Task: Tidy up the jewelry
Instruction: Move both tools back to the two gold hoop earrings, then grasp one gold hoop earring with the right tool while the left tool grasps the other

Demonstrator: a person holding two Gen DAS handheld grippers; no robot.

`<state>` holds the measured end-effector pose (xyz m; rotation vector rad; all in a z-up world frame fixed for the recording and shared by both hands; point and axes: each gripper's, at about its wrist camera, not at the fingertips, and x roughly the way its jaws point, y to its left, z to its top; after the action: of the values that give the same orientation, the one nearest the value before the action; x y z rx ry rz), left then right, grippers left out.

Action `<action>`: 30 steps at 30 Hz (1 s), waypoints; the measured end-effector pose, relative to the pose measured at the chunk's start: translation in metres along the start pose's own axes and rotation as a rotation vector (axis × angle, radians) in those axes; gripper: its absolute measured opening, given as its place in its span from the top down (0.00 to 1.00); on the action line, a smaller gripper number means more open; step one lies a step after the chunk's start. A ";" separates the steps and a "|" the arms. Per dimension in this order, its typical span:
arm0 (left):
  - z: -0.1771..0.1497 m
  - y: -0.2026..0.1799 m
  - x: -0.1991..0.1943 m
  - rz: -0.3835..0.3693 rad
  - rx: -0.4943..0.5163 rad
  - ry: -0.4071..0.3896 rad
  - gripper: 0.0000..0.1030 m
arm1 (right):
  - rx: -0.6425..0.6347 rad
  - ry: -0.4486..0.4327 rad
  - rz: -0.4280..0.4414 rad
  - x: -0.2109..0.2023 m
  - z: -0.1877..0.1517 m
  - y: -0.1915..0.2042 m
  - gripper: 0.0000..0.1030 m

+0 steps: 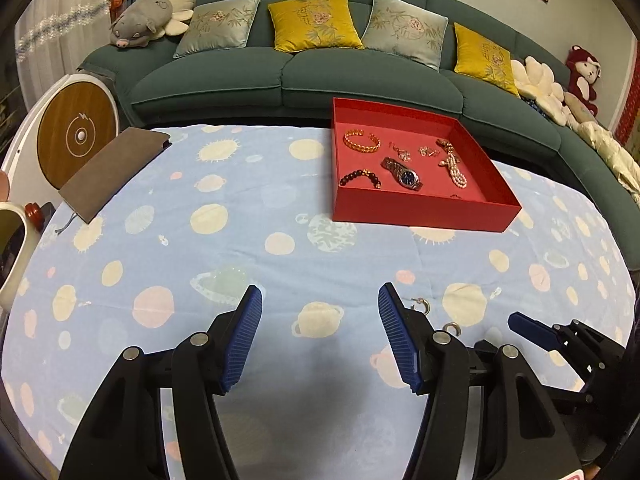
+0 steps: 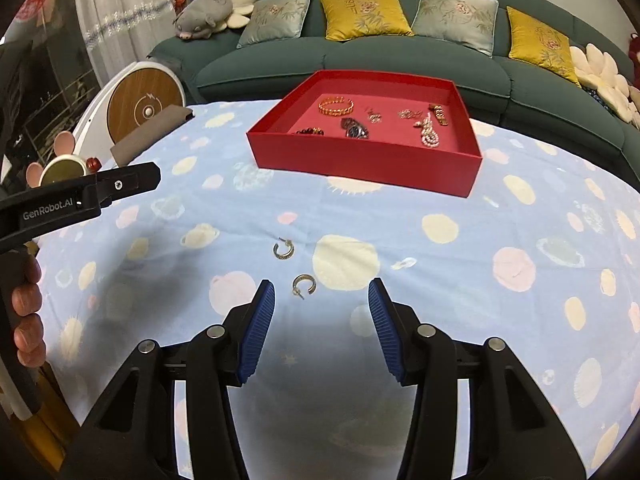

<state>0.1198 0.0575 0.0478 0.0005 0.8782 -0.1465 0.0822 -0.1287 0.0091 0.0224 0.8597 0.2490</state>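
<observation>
Two small gold hoop earrings lie on the blue planet-print cloth: one (image 2: 283,249) farther off, one (image 2: 304,285) just ahead of my right gripper (image 2: 321,285) and near its left finger. That gripper is open, nothing between its pads. In the left wrist view the same earrings (image 1: 421,305) (image 1: 452,328) lie just right of my left gripper (image 1: 320,292), which is open and empty over bare cloth. The red tray (image 1: 424,212) (image 2: 360,164) stands beyond, holding a gold bangle (image 1: 362,141), a watch (image 1: 402,174), a dark bead bracelet (image 1: 360,179) and a pearl piece (image 1: 454,168).
A brown notebook (image 1: 116,172) lies at the table's far left corner, next to a round white-and-wood device (image 1: 76,136). A green sofa (image 1: 288,76) with cushions runs behind the table. A hand (image 2: 26,308) holds the left gripper's handle at the left edge.
</observation>
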 end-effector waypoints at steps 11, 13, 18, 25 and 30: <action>-0.006 0.012 0.015 -0.005 -0.003 0.033 0.40 | -0.054 0.059 -0.003 0.046 -0.003 0.017 0.60; -0.007 0.014 0.017 -0.006 -0.001 0.040 0.40 | -0.060 0.069 -0.007 0.051 -0.003 0.018 0.66; -0.009 0.017 0.021 -0.012 -0.011 0.060 0.40 | -0.087 0.059 -0.025 0.053 -0.006 0.019 0.71; -0.014 0.005 0.026 -0.043 0.011 0.066 0.38 | -0.083 0.058 -0.022 0.053 -0.003 0.018 0.84; -0.019 -0.018 0.034 -0.067 0.066 0.081 0.37 | -0.071 0.046 -0.016 0.045 -0.003 0.014 0.84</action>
<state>0.1243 0.0362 0.0105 0.0390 0.9541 -0.2390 0.1050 -0.1053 -0.0246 -0.0569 0.8963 0.2659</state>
